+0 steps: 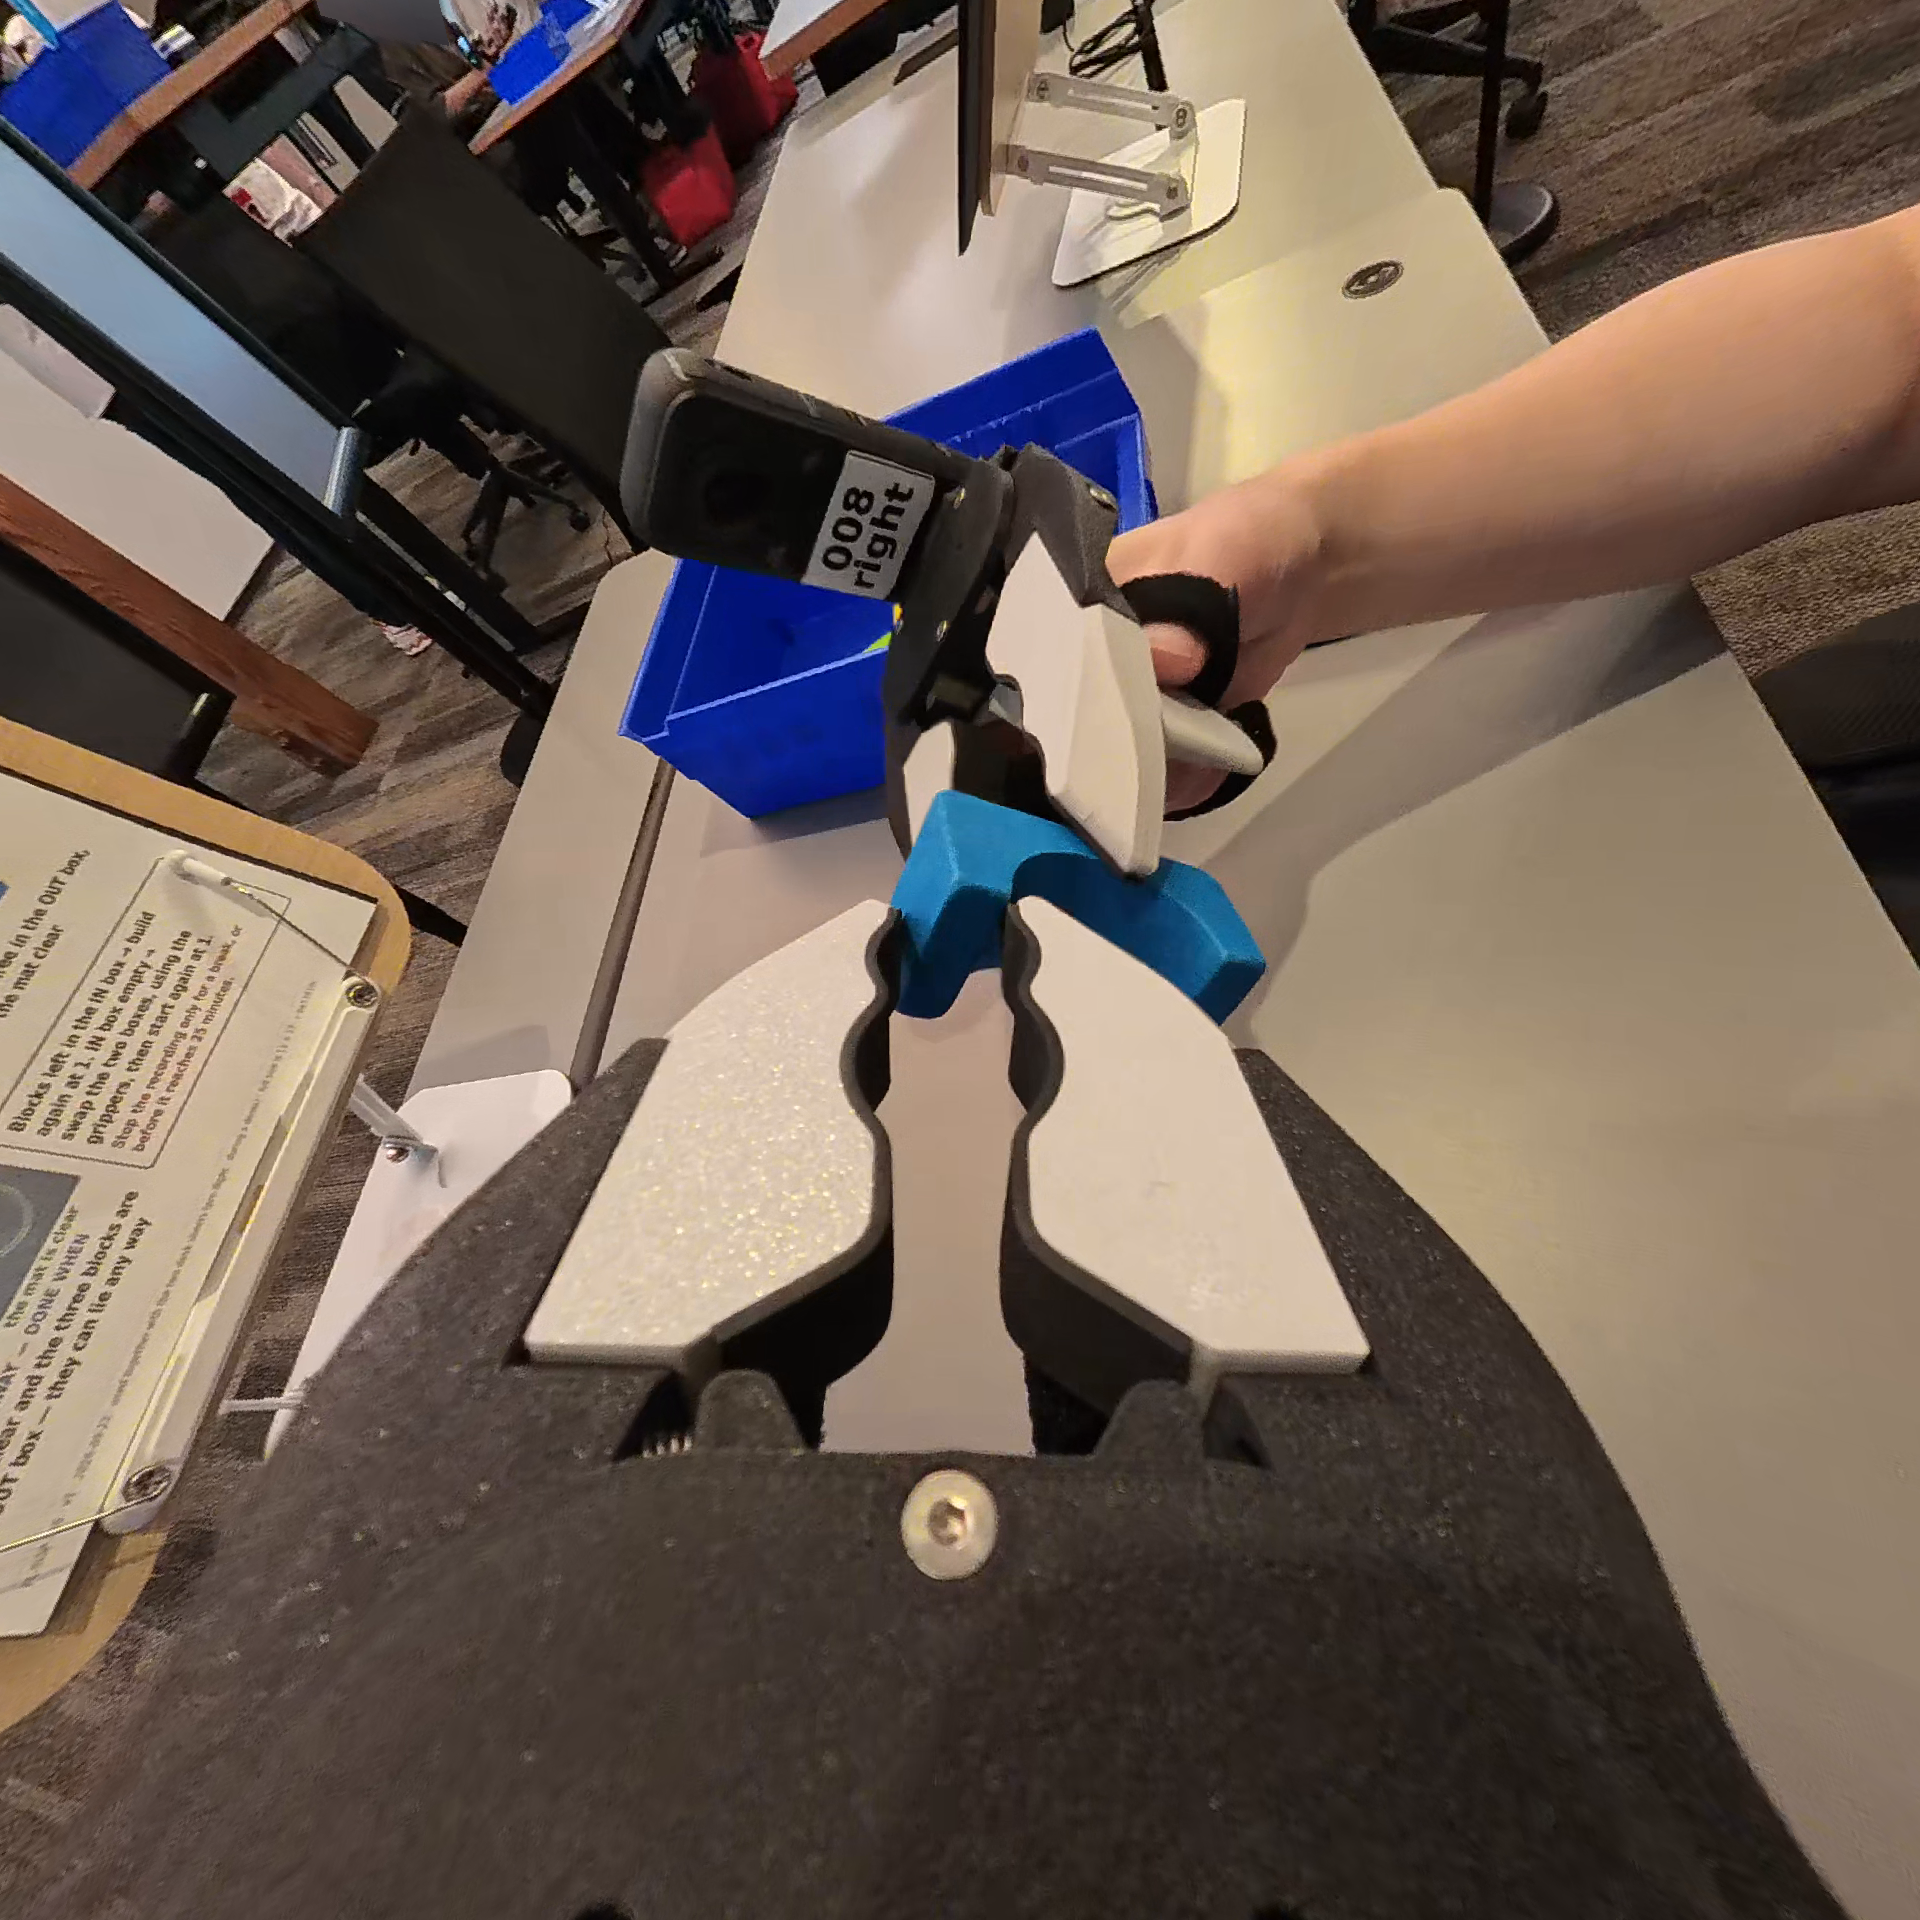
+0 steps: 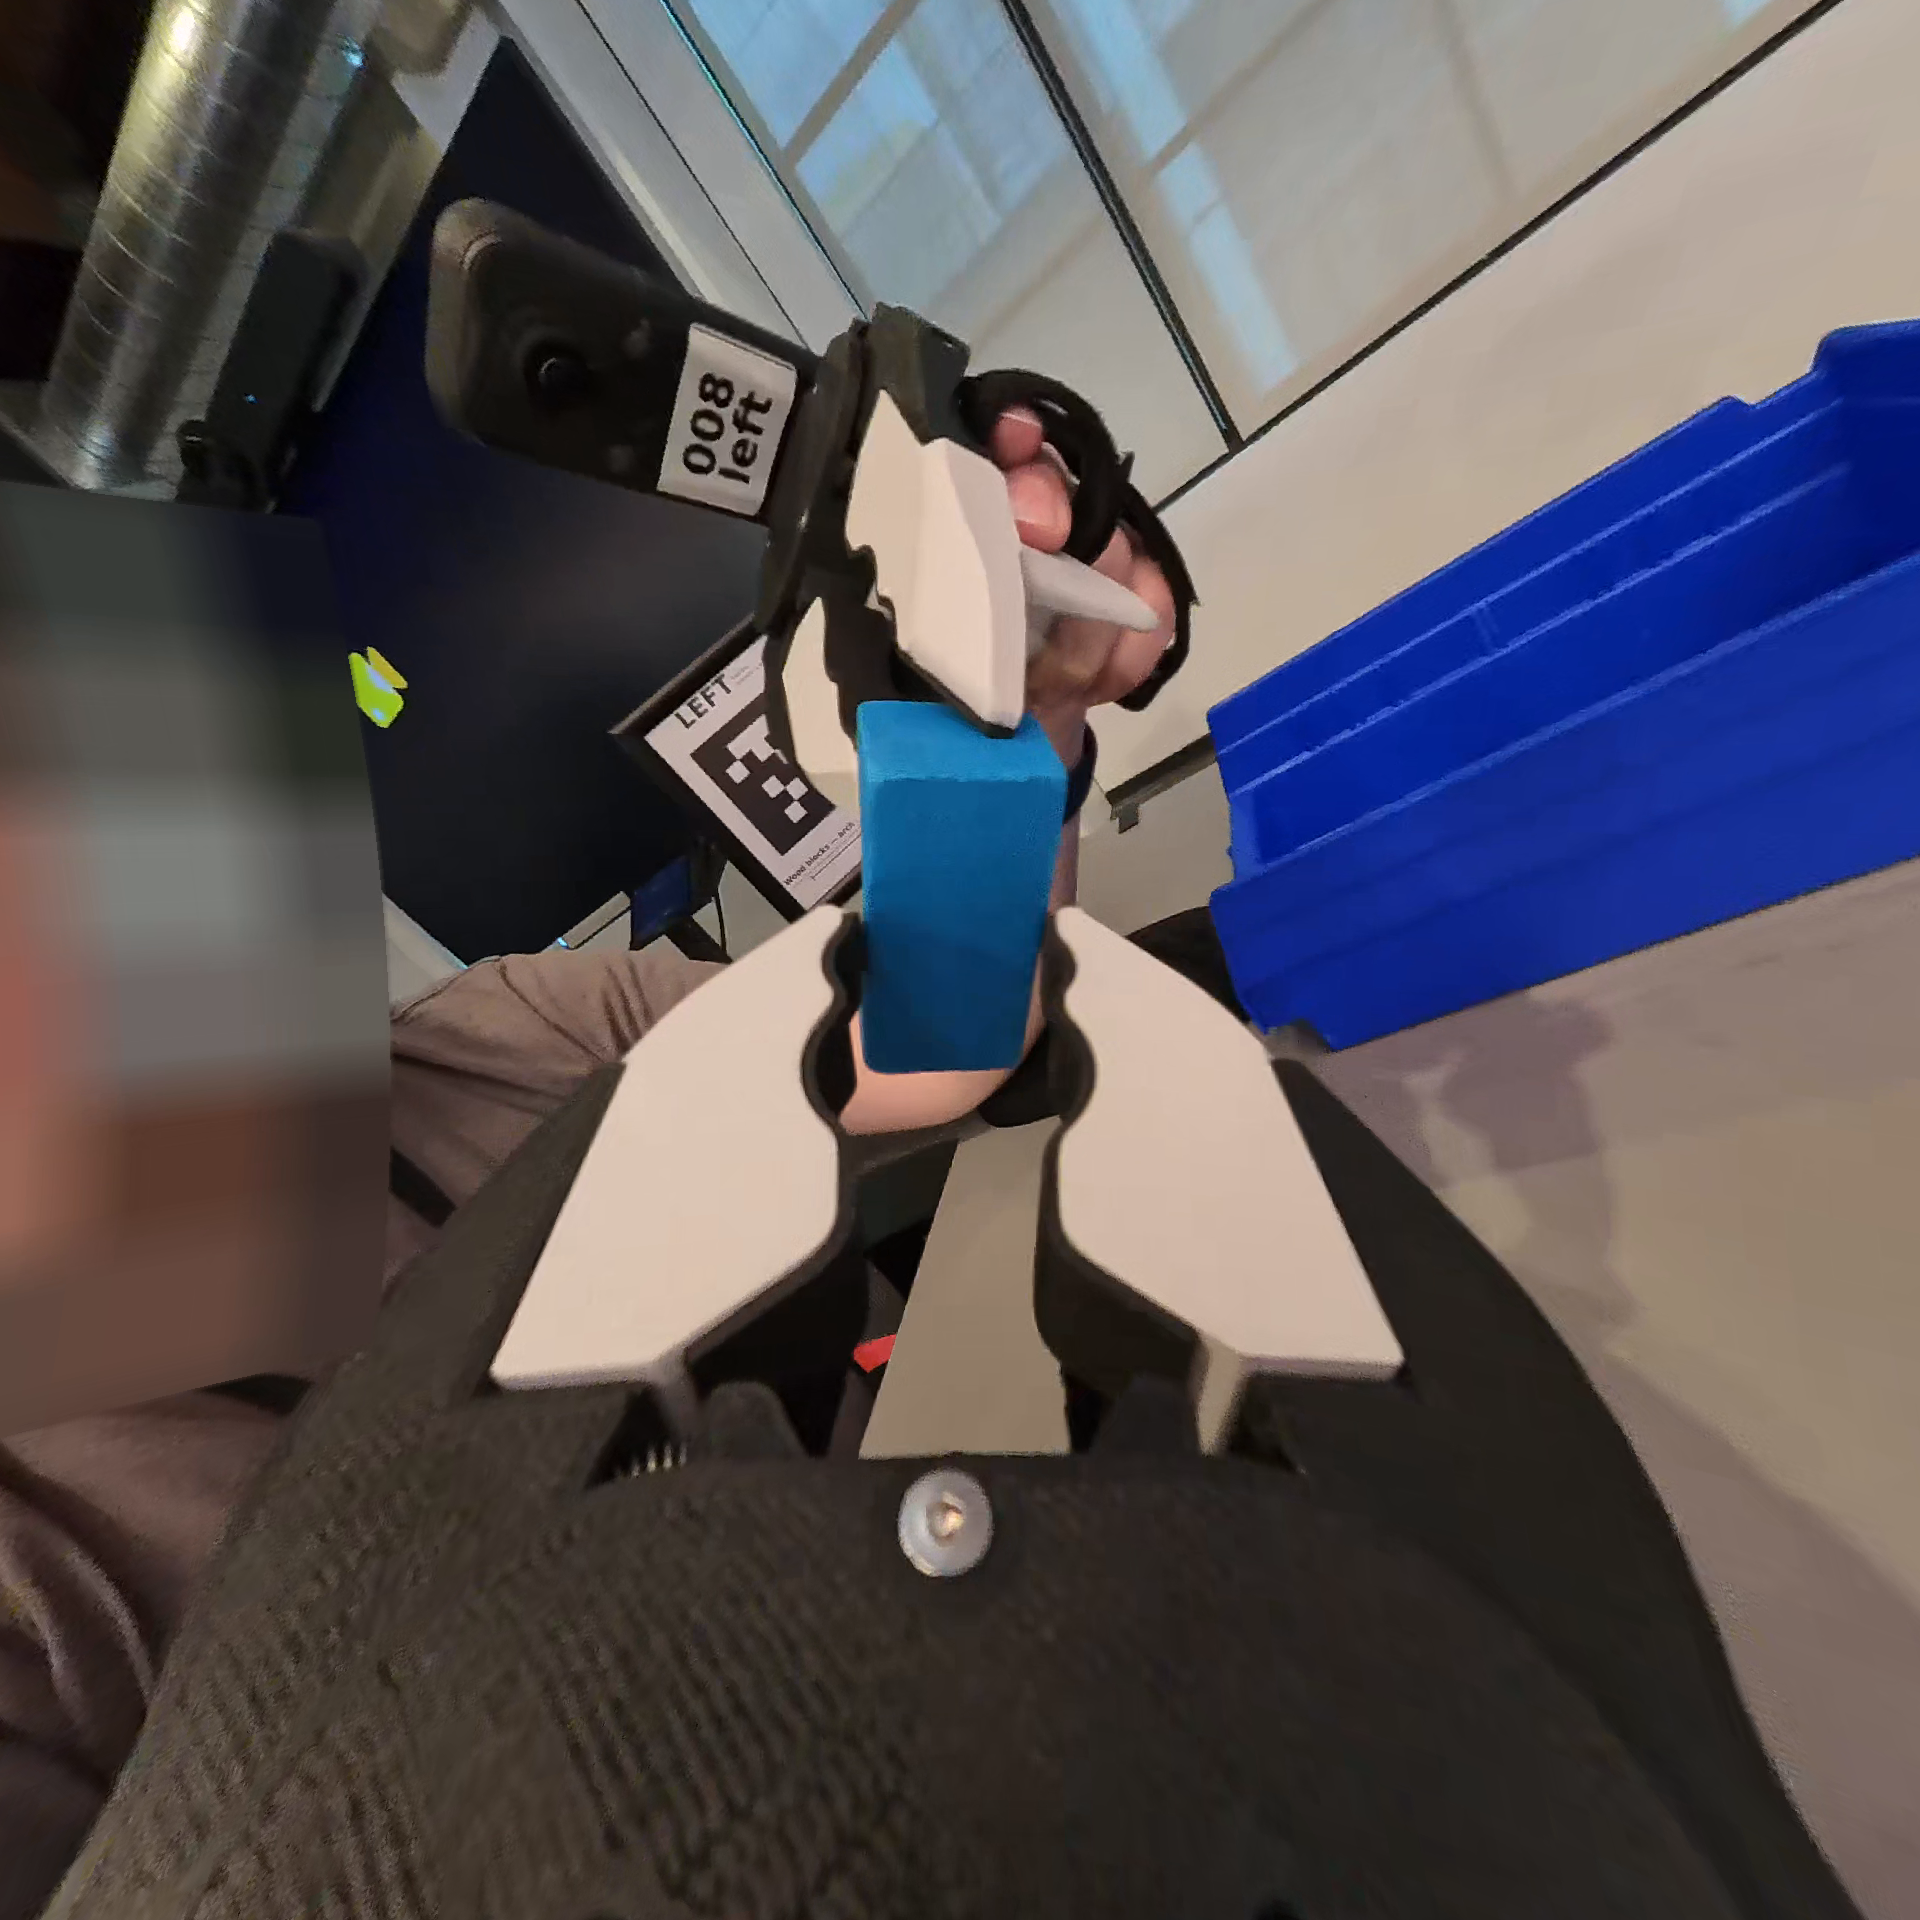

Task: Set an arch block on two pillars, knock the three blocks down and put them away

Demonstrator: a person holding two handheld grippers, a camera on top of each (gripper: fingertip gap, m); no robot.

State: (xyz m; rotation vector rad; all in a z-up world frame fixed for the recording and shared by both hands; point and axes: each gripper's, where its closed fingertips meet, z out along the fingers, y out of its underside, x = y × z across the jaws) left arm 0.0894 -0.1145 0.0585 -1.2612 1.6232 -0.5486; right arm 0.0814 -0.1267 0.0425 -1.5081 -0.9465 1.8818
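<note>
Both views are bright and evenly lit, sharp at centre, with wide-angle bending toward the edges. Beyond the right gripper (image 2: 948, 971) windows (image 2: 1039, 135) give daylight. Soft shadows fall on the counter (image 1: 1507, 1091) right of the left gripper (image 1: 948, 956)

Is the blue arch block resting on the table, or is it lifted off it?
Lifted. The blue arch block hangs above the table, pinched by the left gripper and the right gripper, both shut on it.
</note>
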